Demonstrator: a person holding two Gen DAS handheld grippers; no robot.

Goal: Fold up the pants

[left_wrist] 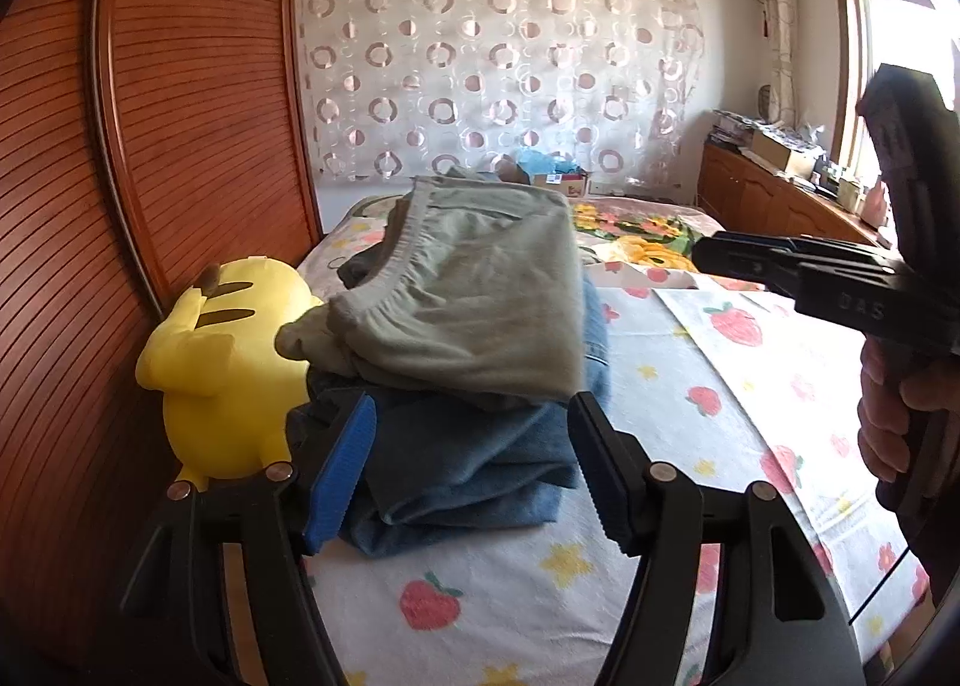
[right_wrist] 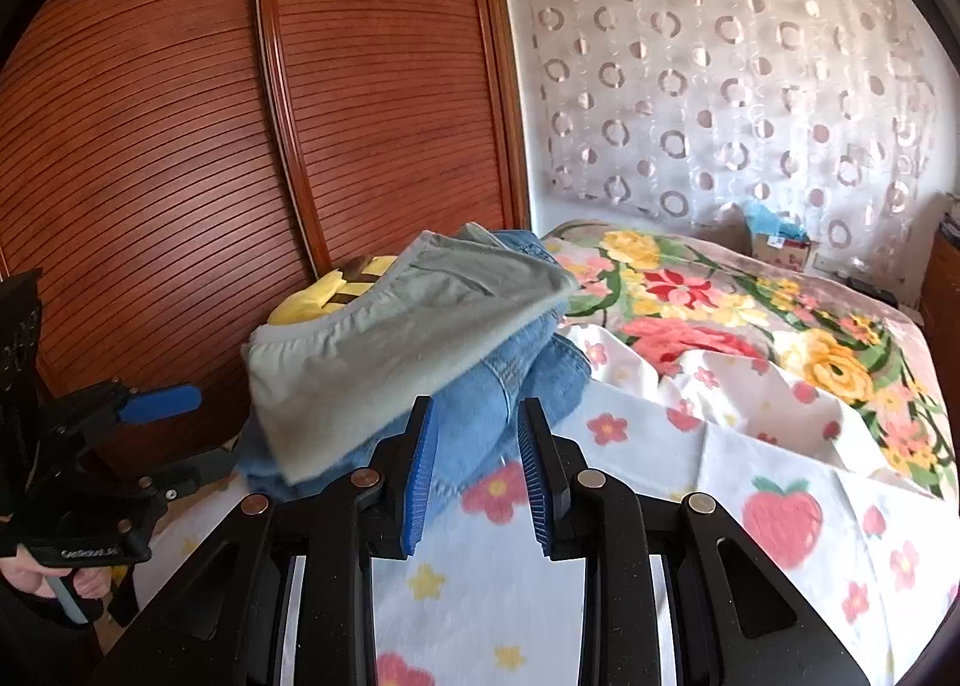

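Folded grey pants (left_wrist: 474,290) sit on top of folded jeans (left_wrist: 468,464), stacked on the bed (left_wrist: 660,386) at the wardrobe side. Left gripper (left_wrist: 474,476): jaws wide open, empty, the stack directly ahead at 12 o'clock, jeans edge between and just past the tips, contact unclear. Right gripper (right_wrist: 474,476): jaws partly open, holding nothing; the pants (right_wrist: 396,326) lie at 11 o'clock from them, jeans (right_wrist: 504,386) just beyond the tips. Yellow plush (left_wrist: 222,368) at 9 o'clock of the stack, touching it, beside the wardrobe (left_wrist: 150,146).
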